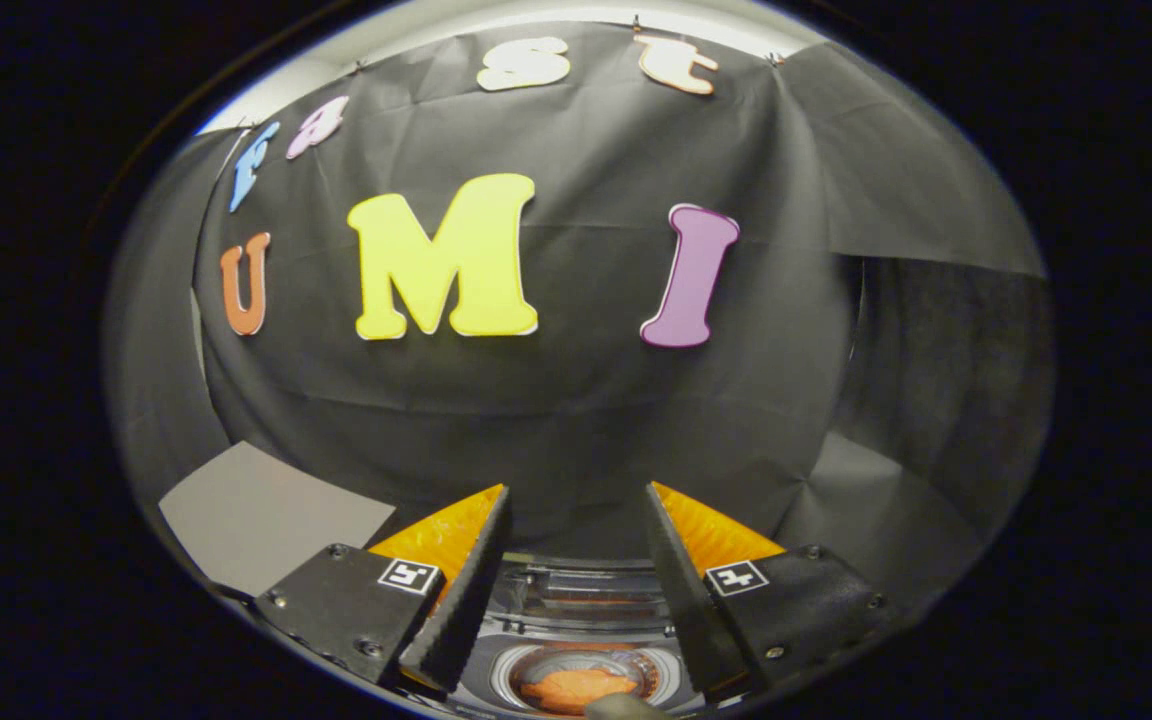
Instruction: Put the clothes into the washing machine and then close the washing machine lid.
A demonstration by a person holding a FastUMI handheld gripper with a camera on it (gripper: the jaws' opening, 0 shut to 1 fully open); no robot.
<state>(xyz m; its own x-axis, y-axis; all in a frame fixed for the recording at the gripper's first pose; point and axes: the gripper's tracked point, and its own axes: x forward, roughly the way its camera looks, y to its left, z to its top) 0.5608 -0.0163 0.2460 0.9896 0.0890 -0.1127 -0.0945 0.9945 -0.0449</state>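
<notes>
The gripper [576,490] is hanging above the washing machine [576,640], its 2 fingers [466,590] standing wide apart and gripping nothing. Between the fingers and below them, orange clothes [576,688] are lying inside the open round drum. Black cloth is filling the space beyond.

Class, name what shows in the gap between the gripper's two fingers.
In the gripper view, the open gripper frames the washing machine's drum, with orange clothes inside.
</notes>
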